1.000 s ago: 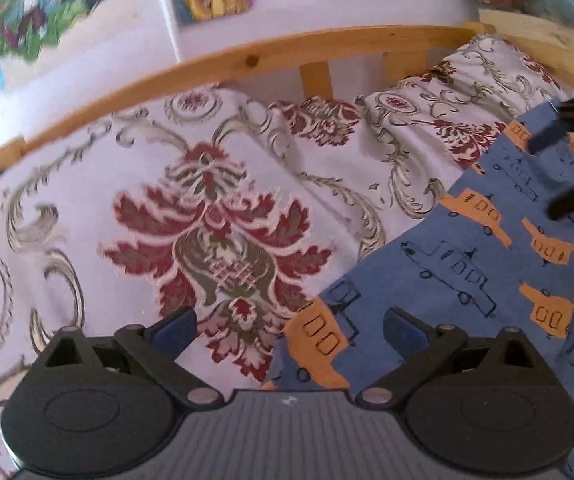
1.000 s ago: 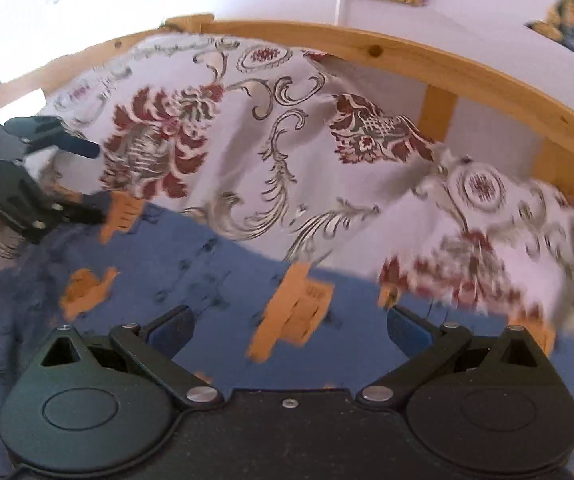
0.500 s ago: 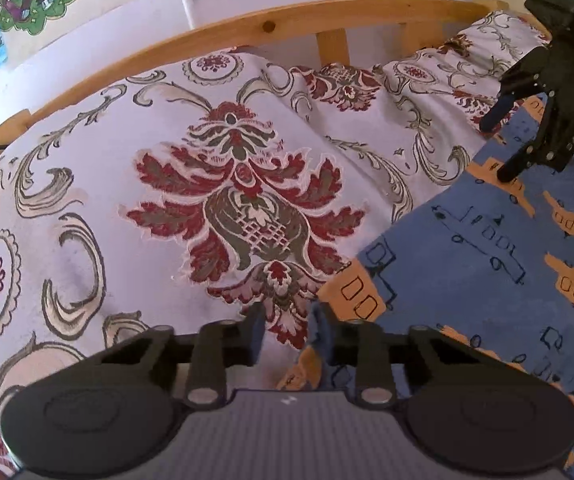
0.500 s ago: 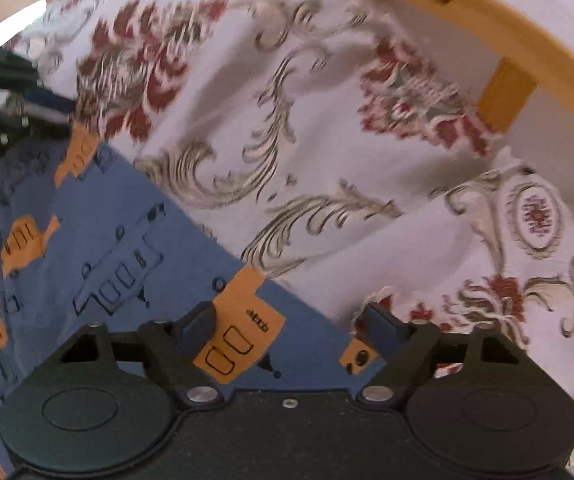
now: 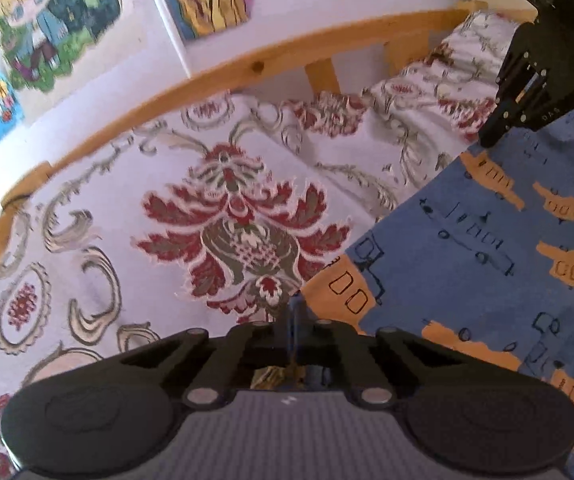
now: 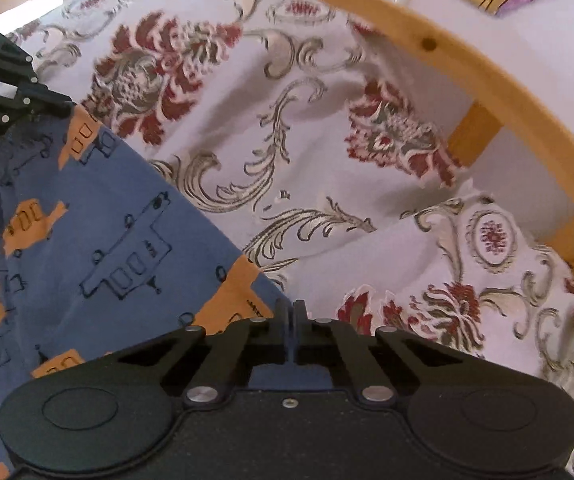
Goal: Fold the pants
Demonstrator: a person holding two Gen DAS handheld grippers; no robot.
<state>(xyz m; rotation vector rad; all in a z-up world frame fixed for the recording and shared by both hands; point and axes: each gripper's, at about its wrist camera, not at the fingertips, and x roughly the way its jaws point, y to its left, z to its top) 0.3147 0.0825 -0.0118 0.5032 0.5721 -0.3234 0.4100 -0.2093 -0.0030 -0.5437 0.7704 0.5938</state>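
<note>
At the near edge of the left wrist view, the left gripper [image 5: 295,316] has its fingers pressed together on a corner of the pants [image 5: 483,264], pinching the blue fabric at its orange-printed edge. In the right wrist view, the right gripper [image 6: 294,320] is likewise closed, fingers clamped on another corner of the same pants [image 6: 99,240]. The pants, blue with orange and outlined vehicle prints, lie spread on the bedspread [image 5: 127,216], filling the right side of the left view and the left side of the right view. The bedspread is pale with red floral medallions and grey scrolls. A curved wooden bed rail [image 5: 247,68] runs along the far side; beyond it, a white wall carries colourful pictures [image 5: 51,24]. Each gripper is visible at the far corner of the other's view.
</note>
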